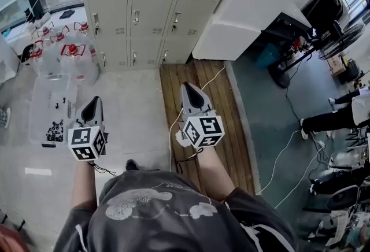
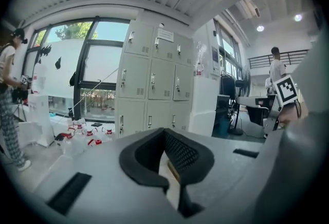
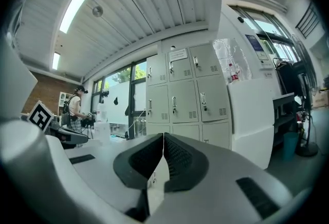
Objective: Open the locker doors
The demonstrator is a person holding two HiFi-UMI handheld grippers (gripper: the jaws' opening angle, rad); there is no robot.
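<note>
- The room is a workshop with a pale floor [image 1: 139, 112], a wooden strip [image 1: 173, 80], a window [image 2: 97, 74], and red-capped bottles [image 1: 69, 51] beside a clear bin [image 1: 40, 89].
- The lockers [image 1: 139, 8] stand against the far wall, next to a white cabinet [image 1: 248, 14]; every door in view is shut.
- The left gripper [image 1: 95, 100] and right gripper [image 1: 191, 88] are held forward, well apart from the lockers, each with jaws together and nothing between them.
- The step in hand looks like the approach: no door is reached yet.
- Next, the person likely needs to walk closer, part one gripper's jaws and take a door latch to pull.
</note>
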